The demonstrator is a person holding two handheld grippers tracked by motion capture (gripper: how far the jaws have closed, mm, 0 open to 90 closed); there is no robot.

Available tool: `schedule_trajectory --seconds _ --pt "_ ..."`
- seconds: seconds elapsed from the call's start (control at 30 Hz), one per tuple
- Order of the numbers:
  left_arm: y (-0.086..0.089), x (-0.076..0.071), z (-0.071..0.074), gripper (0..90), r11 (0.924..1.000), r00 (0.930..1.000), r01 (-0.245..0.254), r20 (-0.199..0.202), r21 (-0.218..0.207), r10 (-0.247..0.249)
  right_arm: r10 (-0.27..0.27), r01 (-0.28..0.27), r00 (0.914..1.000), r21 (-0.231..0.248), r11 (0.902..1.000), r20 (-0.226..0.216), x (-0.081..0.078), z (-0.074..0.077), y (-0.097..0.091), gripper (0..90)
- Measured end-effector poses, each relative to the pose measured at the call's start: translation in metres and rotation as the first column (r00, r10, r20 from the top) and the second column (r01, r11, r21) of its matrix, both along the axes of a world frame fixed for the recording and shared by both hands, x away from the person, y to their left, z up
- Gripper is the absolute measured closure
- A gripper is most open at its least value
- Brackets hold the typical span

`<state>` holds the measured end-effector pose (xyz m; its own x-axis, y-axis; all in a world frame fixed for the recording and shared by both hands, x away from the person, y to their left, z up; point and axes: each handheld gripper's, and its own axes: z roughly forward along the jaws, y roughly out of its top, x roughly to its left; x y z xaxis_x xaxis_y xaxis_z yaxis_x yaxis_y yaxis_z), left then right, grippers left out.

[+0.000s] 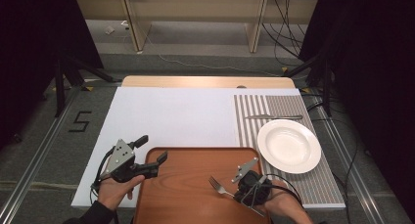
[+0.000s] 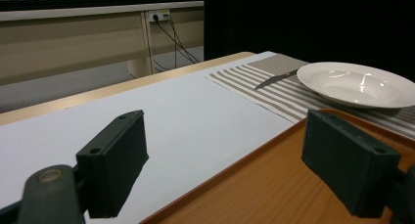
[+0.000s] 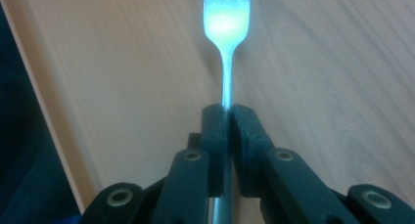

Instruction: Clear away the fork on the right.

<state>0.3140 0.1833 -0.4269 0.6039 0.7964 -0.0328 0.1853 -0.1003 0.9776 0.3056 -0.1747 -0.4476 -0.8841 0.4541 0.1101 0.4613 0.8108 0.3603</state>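
I am holding a fork (image 3: 226,43) in my right gripper (image 3: 228,117), its jaws clamped together on the handle partway along, so that the neck and tines are sticking out ahead over the wooden tray (image 1: 195,158). In the high view the fork (image 1: 218,186) is sitting over the tray's right half, near its near edge, tines pointing towards the tray's left side. Whether the tines are touching the wood I cannot tell. My left gripper (image 1: 152,154) is waiting with jaws wide apart, straddling the tray's far-left corner and gripping nothing.

Judging by the shine, the fork is stiff, light metal and probably slippery, so the thin handle could swivel between the pads; taking it flat across the handle seems the soundest grip. On the striped placemat (image 1: 274,109) by the table's right edge, a white plate (image 1: 288,145) and a knife (image 1: 273,117) beyond it are lying.
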Motion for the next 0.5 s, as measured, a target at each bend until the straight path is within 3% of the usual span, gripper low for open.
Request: schedule_trajectory --seconds 0.5 --pt "-0.0005 -0.0001 -0.0003 16.4 1.0 1.0 0.003 -0.002 0.001 -0.003 0.018 -0.018 0.9998 -0.043 0.9989 -0.003 -0.0018 -0.0072 0.005 83.5"
